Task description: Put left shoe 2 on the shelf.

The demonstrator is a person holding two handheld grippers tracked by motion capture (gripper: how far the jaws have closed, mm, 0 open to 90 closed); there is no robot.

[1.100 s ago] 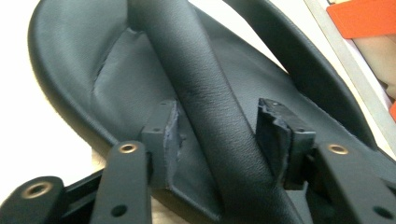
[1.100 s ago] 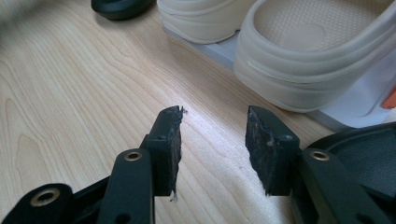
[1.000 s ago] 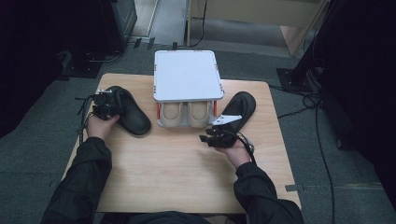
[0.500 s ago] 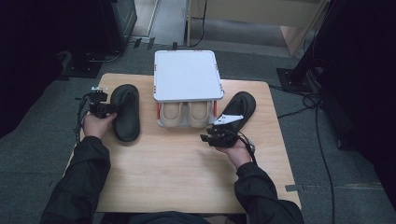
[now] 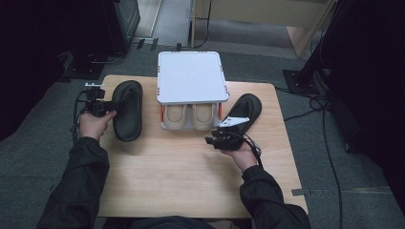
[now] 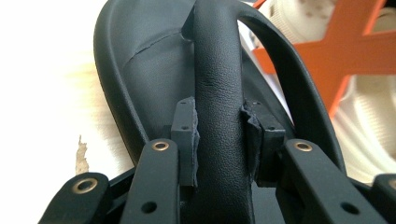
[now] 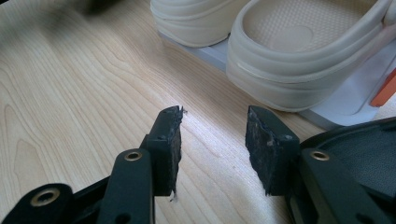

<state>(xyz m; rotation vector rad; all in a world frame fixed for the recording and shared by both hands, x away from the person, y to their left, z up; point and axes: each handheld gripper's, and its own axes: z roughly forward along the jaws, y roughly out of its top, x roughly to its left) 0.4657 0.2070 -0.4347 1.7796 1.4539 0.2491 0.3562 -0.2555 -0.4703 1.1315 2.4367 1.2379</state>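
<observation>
Two fingers (image 6: 187, 135) pinch black slipper's (image 5: 127, 116) strap.

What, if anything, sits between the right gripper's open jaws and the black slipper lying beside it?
Nothing visible does. The right gripper is open over bare table, jaws empty, and the right black slipper lies directly beside it. The beige slippers sit ahead on the rack, off that path.

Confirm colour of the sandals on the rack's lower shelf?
Cream sandals, clearest in the right gripper view.
</observation>
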